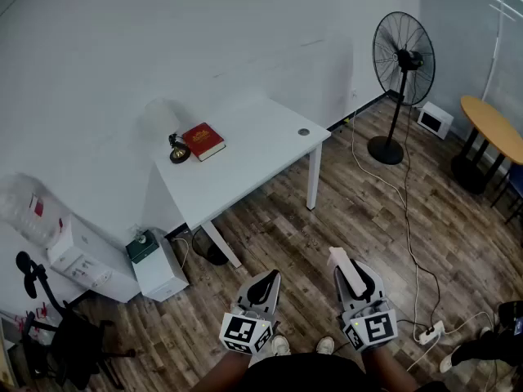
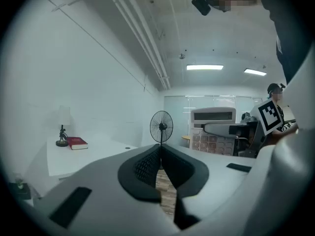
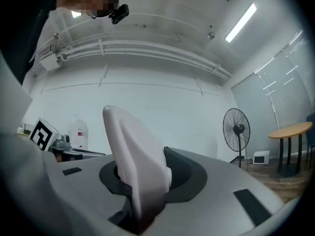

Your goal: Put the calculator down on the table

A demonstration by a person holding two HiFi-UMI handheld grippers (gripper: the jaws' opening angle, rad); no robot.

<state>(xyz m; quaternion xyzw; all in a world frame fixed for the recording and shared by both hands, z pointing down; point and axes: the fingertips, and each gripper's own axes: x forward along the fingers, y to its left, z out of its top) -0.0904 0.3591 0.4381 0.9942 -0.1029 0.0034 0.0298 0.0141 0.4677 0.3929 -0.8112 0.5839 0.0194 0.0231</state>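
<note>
The calculator (image 1: 347,269), a pale slab, stands up between the jaws of my right gripper (image 1: 356,282), which is shut on it over the wooden floor. In the right gripper view the calculator (image 3: 135,151) is seen edge-on, pinched by the dark pads. From the left gripper view its display and keys (image 2: 212,129) face me. My left gripper (image 1: 263,281) sits beside it, shut and with nothing in it; its pads meet in the left gripper view (image 2: 160,151). The white table (image 1: 253,158) stands ahead by the wall, well apart from both grippers.
A red book (image 1: 203,140) and a small lamp (image 1: 169,137) sit on the table's left end. A standing fan (image 1: 400,64) is at the right, a round wooden table (image 1: 494,125) beyond it. A water dispenser (image 1: 65,243) and a small white cabinet (image 1: 159,269) stand left of the table. Cables and a power strip (image 1: 429,333) lie on the floor.
</note>
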